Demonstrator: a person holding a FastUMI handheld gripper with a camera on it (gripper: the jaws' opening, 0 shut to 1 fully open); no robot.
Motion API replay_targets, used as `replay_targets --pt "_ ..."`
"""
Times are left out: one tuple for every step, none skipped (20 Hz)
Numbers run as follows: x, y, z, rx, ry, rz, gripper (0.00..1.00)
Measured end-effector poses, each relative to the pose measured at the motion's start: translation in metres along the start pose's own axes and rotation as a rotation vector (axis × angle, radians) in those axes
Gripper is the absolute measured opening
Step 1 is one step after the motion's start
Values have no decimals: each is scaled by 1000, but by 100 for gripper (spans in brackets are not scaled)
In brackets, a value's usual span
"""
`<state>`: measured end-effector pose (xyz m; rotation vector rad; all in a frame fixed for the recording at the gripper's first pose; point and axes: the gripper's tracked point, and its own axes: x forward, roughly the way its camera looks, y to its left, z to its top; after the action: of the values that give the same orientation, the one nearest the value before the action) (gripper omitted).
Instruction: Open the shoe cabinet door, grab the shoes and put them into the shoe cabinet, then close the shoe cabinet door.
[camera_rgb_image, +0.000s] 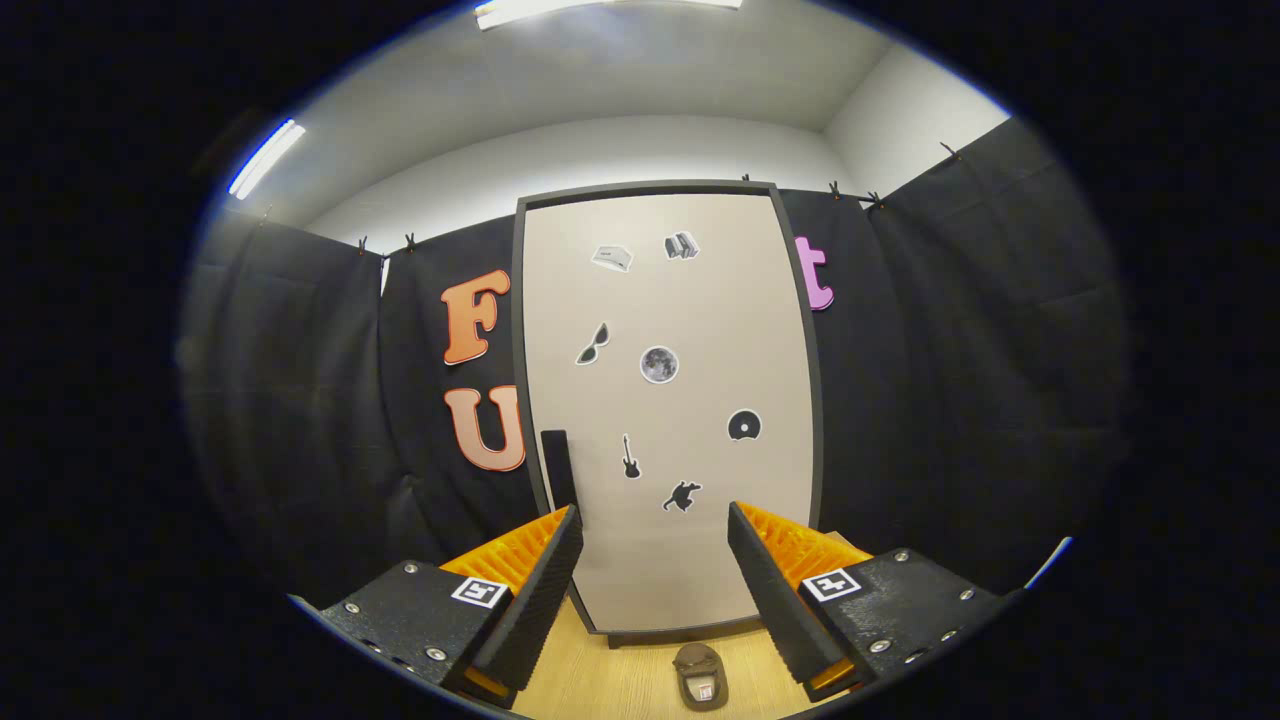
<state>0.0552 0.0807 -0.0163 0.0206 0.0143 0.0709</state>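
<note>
The shoe cabinet (668, 300) stands upright straight ahead, a tall beige door in a dark frame with several small stickers on it. The door is closed. A dark vertical handle (558, 468) sits on the door's left edge, just above my left fingertip. My gripper (655, 525) is open, with its fingers spread wide in front of the lower part of the door and nothing between them. A brown shoe (700, 676) lies on the wooden floor below the fingers, in front of the cabinet's base.
Black cloth walls (960, 380) hang on both sides of the cabinet. Light wooden floor (600, 680) runs from the cabinet base toward me. White walls and ceiling lights rise above the cloth.
</note>
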Motion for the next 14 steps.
replay_targets --pt "7 6 -2 -5 3 7 92" --pt "14 12 -8 -11 14 15 92" --pt "22 17 -13 -19 24 21 92" --pt "30 22 -17 -30 23 28 92" --pt "39 27 -18 -44 16 31 92" --pt "49 31 -23 -50 21 34 91" --pt "58 37 -28 -48 27 43 92" --pt "67 41 -31 -46 26 51 92" --pt "77 45 -33 -51 24 56 92" --pt "86 49 -35 -59 23 63 90" --pt "94 54 -39 -68 28 73 90" --pt "104 58 -41 -72 32 83 90" --pt "112 62 -44 -71 34 90 90" --pt "120 67 -46 -68 35 97 90"
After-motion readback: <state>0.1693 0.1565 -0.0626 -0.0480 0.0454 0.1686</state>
